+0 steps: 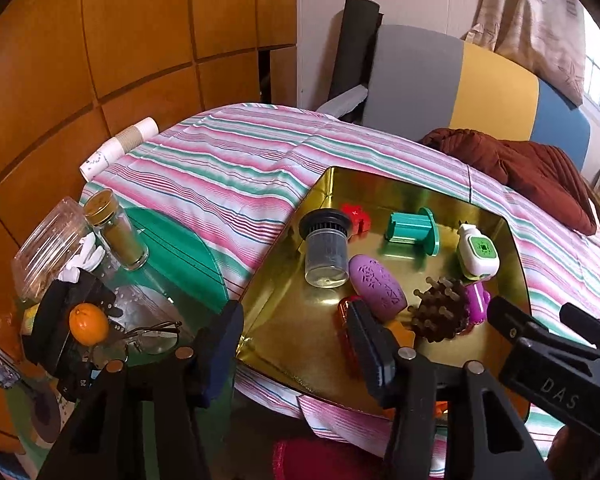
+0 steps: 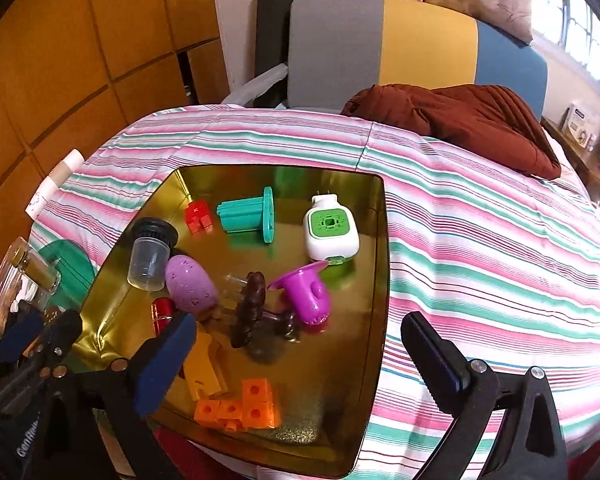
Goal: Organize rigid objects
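Note:
A gold metal tray [image 2: 364, 420] [image 1: 284, 312] lies on the striped bedspread and holds several small rigid objects: a purple egg [image 2: 190, 284] [image 1: 376, 284], a clear cup with a black lid [image 2: 150, 252] [image 1: 326, 244], a teal spool [image 2: 248, 214] [image 1: 412, 230], a white and green plug-in [image 2: 330, 230] [image 1: 478, 250], a purple cup [image 2: 310, 292], a brown brush [image 2: 250, 308] [image 1: 440, 312], red blocks [image 2: 198, 214] and orange blocks [image 2: 244, 404]. My left gripper [image 1: 296, 344] is open and empty over the tray's near left edge. My right gripper [image 2: 296, 360] is open and empty above the tray's near part.
A glass side table [image 1: 156, 292] at the left holds a spice jar [image 1: 116, 232], an orange [image 1: 89, 324], glasses [image 1: 152, 336] and a plastic jar [image 1: 48, 252]. A brown blanket [image 2: 460, 120] lies at the bed's head. Stacked paper cups [image 1: 120, 148] lean by the wooden wall.

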Demonstrator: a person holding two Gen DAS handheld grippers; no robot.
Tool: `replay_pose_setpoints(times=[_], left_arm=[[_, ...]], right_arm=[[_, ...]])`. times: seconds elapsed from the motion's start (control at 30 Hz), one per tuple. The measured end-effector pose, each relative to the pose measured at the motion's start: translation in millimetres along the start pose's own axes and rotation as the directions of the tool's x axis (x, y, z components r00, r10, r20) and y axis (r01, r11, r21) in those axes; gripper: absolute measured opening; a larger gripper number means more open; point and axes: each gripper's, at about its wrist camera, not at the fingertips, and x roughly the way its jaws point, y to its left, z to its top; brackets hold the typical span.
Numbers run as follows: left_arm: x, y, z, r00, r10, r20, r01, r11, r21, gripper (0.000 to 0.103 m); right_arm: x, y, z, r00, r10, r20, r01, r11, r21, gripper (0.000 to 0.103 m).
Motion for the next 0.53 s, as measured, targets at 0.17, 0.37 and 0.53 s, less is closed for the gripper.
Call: replay_pose_setpoints(times=[0.17,0.37,0.53], left_arm=[[1.8,-1.1,-1.3,1.0,-0.004,-0.008,0.004,1.0,0.003,0.048],[3.5,-1.5,-1.8,0.999,-0.024,-0.024,0.024,1.0,0.003,0.042],[5.7,-1.9,-3.1,1.0,-0.016,-0.024,0.016,1.0,0.002,0.042]], right_arm=[[-0.2,0.4,0.0,1.0,-0.011,0.005,0.011,1.0,-0.007,0.103],[1.2,-1.8,-0.3,1.0,-0.015,0.001,0.015,1.0,-0.003,0.103],[1.0,-3.6,-0.6,1.0,-0.013,-0.002,0.013,1.0,0.001,0.103]])
